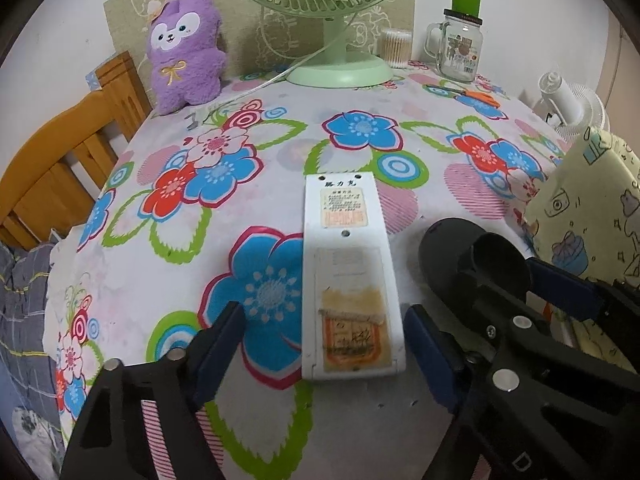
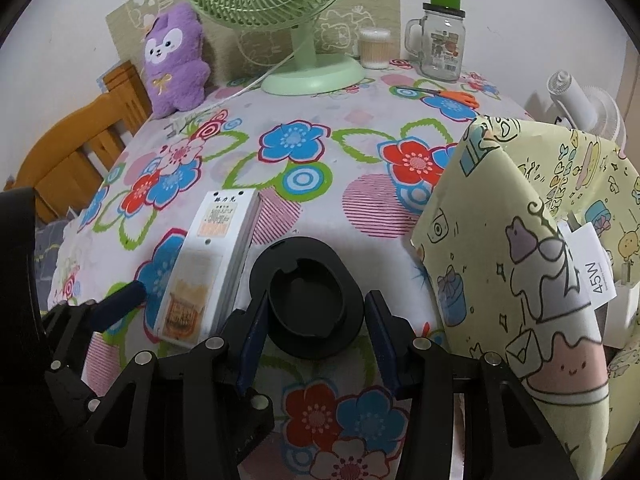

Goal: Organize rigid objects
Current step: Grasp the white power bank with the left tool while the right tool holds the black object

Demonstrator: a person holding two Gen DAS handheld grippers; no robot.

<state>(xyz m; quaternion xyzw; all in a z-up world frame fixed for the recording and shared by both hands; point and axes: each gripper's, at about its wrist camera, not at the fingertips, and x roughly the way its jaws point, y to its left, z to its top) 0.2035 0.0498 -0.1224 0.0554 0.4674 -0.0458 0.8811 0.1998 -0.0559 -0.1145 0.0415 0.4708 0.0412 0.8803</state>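
Left gripper [image 1: 322, 332] fingers stood spread, straddling the white device [image 1: 348, 280] without contact. Right gripper [image 2: 316, 320] pinched the black holder [image 2: 306, 300].

Two black hand-held grippers with dark blue finger pads point steeply downward, side by side. The left gripper [image 1: 324, 330] has its jaws spread wide, both pads clear of what lies between them. The right gripper [image 2: 316, 326] stands just beside it, jaws narrower, its pads [image 2: 251, 344] pressed against a black ring-shaped holder [image 2: 306, 300]
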